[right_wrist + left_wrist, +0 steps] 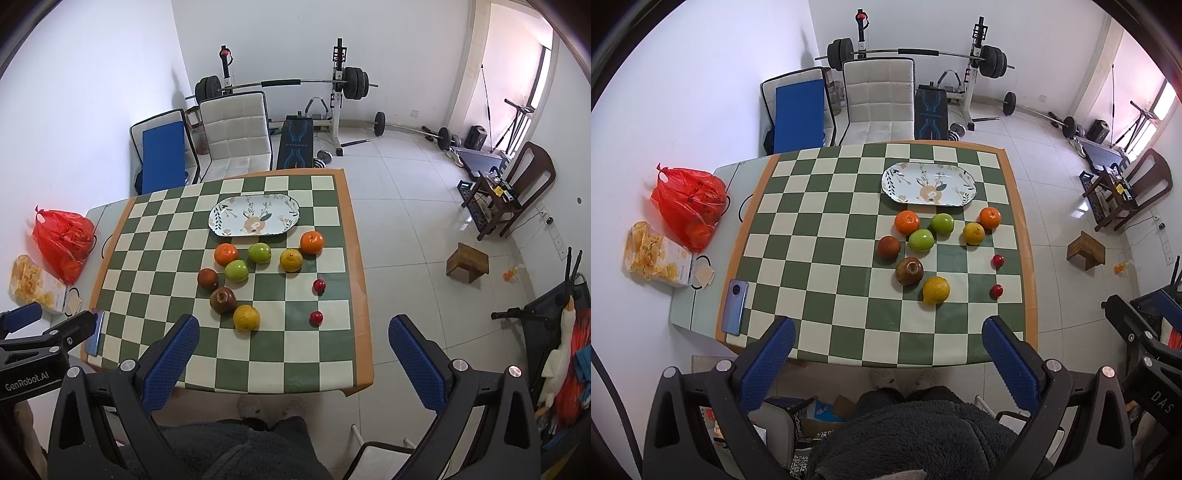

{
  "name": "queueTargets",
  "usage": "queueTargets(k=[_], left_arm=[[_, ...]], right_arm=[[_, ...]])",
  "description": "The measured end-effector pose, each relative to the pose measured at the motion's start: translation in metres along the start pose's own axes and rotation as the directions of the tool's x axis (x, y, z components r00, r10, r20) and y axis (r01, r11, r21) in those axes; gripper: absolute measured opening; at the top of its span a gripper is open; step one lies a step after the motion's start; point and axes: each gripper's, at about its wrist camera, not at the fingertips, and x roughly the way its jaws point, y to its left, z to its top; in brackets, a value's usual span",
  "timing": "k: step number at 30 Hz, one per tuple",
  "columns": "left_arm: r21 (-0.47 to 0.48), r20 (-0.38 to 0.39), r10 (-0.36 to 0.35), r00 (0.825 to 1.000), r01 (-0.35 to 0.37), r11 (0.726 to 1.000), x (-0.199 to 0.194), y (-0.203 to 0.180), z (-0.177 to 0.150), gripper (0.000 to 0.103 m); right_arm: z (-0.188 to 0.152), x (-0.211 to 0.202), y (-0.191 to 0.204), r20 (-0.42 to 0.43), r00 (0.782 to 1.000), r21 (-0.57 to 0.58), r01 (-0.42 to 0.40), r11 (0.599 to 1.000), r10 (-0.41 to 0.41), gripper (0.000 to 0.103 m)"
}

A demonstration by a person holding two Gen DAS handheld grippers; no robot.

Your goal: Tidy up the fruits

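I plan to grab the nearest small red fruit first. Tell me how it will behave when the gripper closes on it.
The small red fruit looks round and glossy, so it will probably roll if nudged on the flat checkered cloth. It is much smaller than the yellow citrus, so likely light, and may slip out between the widely opened fingers of the right gripper.

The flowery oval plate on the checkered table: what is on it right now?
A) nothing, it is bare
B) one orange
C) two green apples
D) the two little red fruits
A: the plate lies bare at the far side of the cloth, while the green apples, oranges and small red fruits all sit on the tablecloth in front of it.
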Motion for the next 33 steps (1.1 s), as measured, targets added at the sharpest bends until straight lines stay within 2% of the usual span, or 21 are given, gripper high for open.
queueTargets(k=[28, 33], left_arm=[[0.003, 0.007, 0.001, 1.0, -0.001, 1.0, -0.002, 0.0, 0.001, 0.103], [0.002, 0.009, 0.003, 1.0, -0.003, 1.0, -0.002, 0.0, 0.001, 0.103]], right_arm=[[-0.002, -0.001, 0.001, 0.006, 1.0, 0.002, -0.008, 1.0, 0.008, 0.103], [0.016, -0.011, 0.002, 0.004, 1.0, -0.001, -0.012, 1.0, 0.012, 0.103]])
